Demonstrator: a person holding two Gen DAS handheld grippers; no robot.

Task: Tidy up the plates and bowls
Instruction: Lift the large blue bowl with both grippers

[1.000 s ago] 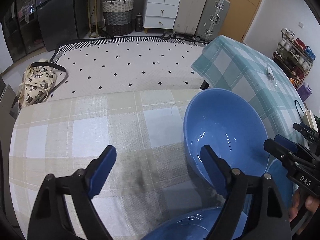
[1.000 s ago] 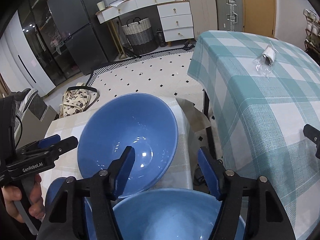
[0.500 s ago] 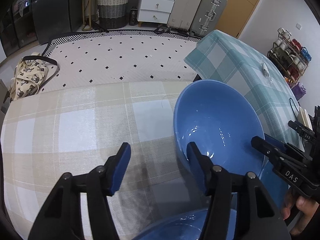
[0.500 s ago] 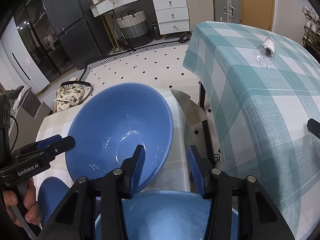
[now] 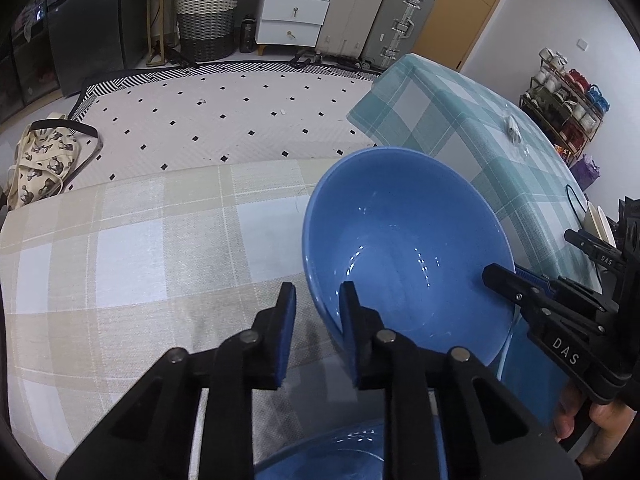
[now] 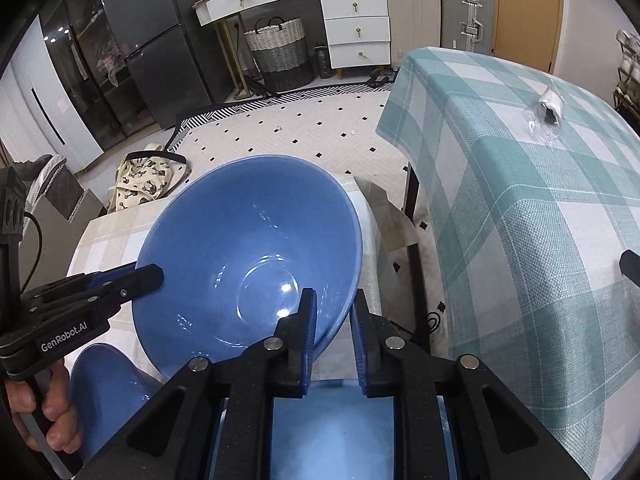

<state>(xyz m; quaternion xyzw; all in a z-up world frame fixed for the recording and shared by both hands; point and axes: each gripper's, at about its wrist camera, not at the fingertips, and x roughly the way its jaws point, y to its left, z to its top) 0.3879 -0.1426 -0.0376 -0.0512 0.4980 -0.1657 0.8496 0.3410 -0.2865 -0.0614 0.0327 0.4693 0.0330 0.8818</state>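
Note:
A large blue bowl [image 5: 404, 248] sits on the beige checked table [image 5: 120, 264]; it also shows in the right wrist view [image 6: 248, 252]. My left gripper [image 5: 316, 320] is shut on the bowl's near-left rim, one finger inside and one outside. My right gripper [image 6: 334, 328] is shut on its near-right rim. Each gripper shows in the other's view, the right one [image 5: 516, 284] and the left one [image 6: 132, 280]. A second blue dish [image 6: 336, 428] lies under the right gripper, and a smaller blue dish [image 6: 108, 376] at lower left.
A table with a teal checked cloth [image 6: 520, 184] stands close on the right, with a small plastic-wrapped item [image 6: 548, 112] on it. Beyond the beige table's far edge are the dotted rug [image 5: 224, 120] and a patterned bag [image 5: 40, 160].
Both grippers have closed from wide open onto opposite sides of the large blue bowl's rim. Both have moved in closer to the bowl.

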